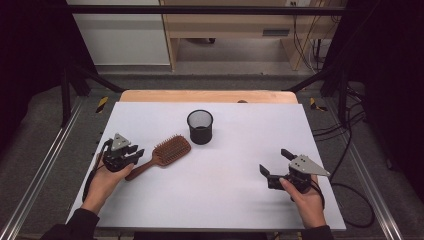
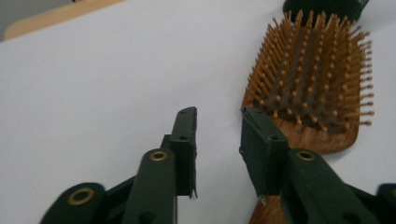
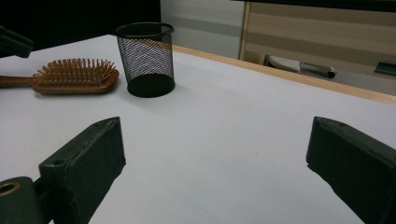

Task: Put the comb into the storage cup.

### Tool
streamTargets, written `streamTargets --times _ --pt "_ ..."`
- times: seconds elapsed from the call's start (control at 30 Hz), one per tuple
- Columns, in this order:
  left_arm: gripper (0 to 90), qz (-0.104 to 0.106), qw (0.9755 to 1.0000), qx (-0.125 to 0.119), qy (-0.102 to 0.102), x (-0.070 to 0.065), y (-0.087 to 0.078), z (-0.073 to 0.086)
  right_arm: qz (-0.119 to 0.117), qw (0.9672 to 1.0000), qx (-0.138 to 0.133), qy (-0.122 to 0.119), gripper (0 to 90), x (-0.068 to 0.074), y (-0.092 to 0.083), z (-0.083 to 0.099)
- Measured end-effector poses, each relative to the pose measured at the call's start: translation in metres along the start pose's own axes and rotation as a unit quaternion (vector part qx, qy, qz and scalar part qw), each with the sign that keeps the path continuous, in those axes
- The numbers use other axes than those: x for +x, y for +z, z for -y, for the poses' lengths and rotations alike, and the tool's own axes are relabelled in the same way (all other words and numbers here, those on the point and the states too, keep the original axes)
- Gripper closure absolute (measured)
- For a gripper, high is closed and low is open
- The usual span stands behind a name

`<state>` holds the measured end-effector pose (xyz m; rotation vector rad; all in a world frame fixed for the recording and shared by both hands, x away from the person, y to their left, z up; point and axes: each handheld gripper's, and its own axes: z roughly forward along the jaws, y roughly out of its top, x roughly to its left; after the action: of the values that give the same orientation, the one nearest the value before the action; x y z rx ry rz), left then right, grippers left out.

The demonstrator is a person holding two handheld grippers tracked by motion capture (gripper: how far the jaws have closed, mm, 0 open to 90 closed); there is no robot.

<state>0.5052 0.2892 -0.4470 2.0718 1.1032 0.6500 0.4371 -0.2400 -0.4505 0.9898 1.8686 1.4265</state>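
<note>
Wooden and bristle-side up, the hairbrush is lying on the white table, a little toward nine o'clock from the table's middle in the high view. Its paddle head is pointing toward two o'clock and its handle is running back toward eight o'clock. At one o'clock from the head, just beside it but apart, the black mesh cup is standing upright.

You are holding your left gripper right at the handle end of the brush. In the left gripper view the jaws are standing fairly close together with a clear strip of bare table showing between them. The handle is passing beneath the jaw at that view's right rather than sitting in the gap, and the head is spreading out beyond that jaw at one o'clock. No pad is pressing on the wood as far as you can see, so the claw is counting as open and gripping nothing.

You are keeping your right gripper at four o'clock on the table, well apart from the brush and the cup. Its jaws are spread wide, aiming toward ten o'clock, with nothing between them. In the right gripper view the cup is sitting at eleven o'clock, with the brush just beside it toward nine o'clock.
</note>
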Motion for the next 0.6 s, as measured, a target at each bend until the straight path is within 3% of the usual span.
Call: streamTargets --times 0.2,0.33,0.6 --pt "83.1 0.021 0.9991 0.036 0.0 0.0 0.009 0.004 -0.002 1.0 0.005 -0.001 4.7 0.0 0.0 0.0" --pt "89.9 0.035 0.9983 0.047 0.0 0.0 0.011 0.005 -0.005 0.9999 0.01 -0.004 4.8 0.001 0.001 0.001" --pt "90.0 0.047 0.997 0.061 -0.001 0.001 0.012 0.006 -0.006 0.9999 0.01 -0.005 4.9 0.001 0.001 0.001"
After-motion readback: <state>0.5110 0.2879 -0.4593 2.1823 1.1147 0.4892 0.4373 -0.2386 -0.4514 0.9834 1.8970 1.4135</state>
